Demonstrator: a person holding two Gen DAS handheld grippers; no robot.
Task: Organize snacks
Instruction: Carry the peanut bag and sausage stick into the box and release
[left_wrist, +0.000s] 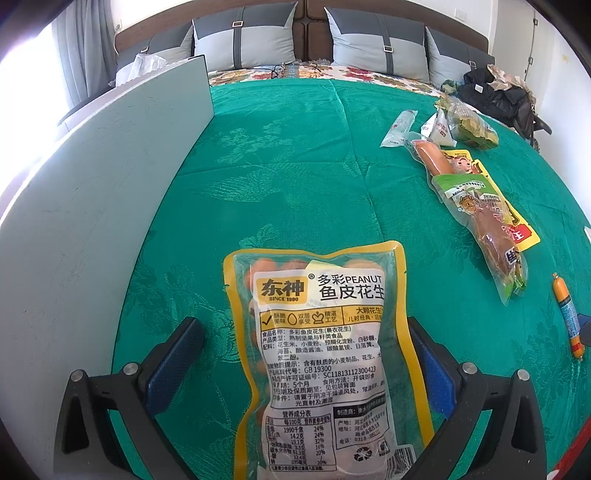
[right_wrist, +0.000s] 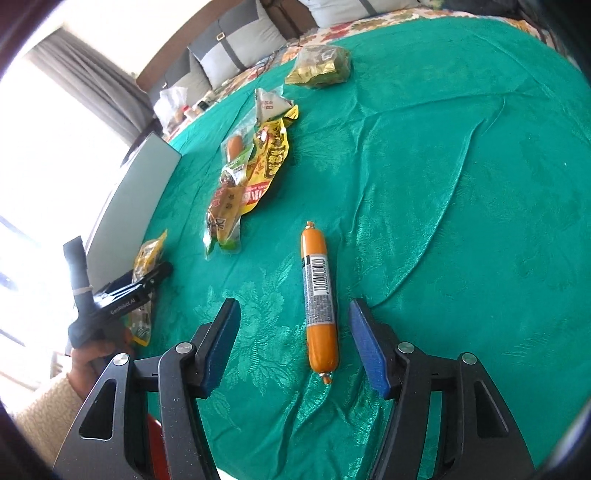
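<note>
A clear yellow-edged peanut bag (left_wrist: 314, 350) lies flat on the green cloth (left_wrist: 295, 166). My left gripper (left_wrist: 302, 321) stands open around it, with a gap to each blue pad. In the right wrist view that left gripper (right_wrist: 159, 275) hovers over the same bag (right_wrist: 147, 254). An orange sausage stick (right_wrist: 319, 295) lies lengthwise between the fingers of my right gripper (right_wrist: 291, 304), which is open and clear of it. The sausage (left_wrist: 569, 317) also shows at the right edge of the left wrist view.
A loose pile of snacks lies further back: a yellow packet (left_wrist: 491, 192), a green-labelled meat pack (left_wrist: 480, 221), white packets (left_wrist: 439, 129) and a gold-green pack (right_wrist: 321, 66). A pale upright panel (left_wrist: 92, 221) borders the left. Pillows and dark clothes (left_wrist: 498, 96) sit behind.
</note>
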